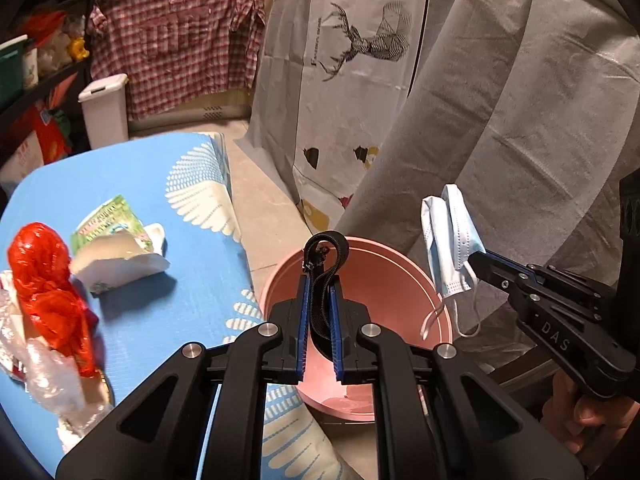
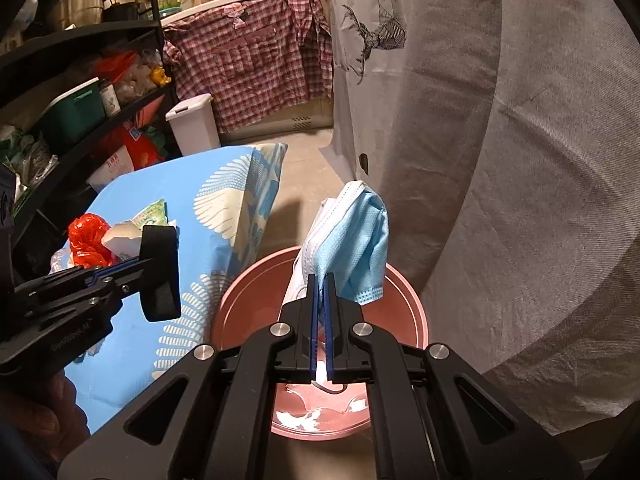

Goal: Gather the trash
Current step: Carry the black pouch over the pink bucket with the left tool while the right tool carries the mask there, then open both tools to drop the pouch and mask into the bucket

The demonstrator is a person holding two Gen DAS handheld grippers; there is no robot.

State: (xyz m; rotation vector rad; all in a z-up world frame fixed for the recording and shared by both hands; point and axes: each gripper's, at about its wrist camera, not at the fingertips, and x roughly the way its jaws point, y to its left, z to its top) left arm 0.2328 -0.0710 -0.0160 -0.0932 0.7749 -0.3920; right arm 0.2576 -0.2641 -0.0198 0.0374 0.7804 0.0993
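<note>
My left gripper is shut on a black zipper strip, whose looped end curls above the fingertips, over the near rim of a pink bucket on the floor. My right gripper is shut on a folded blue-and-white face mask above the same pink bucket. The face mask hangs from the right gripper with its ear loops dangling. The left gripper holds the black zipper strip beside the bucket.
A blue patterned table on the left carries a red plastic bag, a torn white paper carton and crumpled clear plastic. Behind stand a white lidded bin, cluttered shelves and grey cloth covers.
</note>
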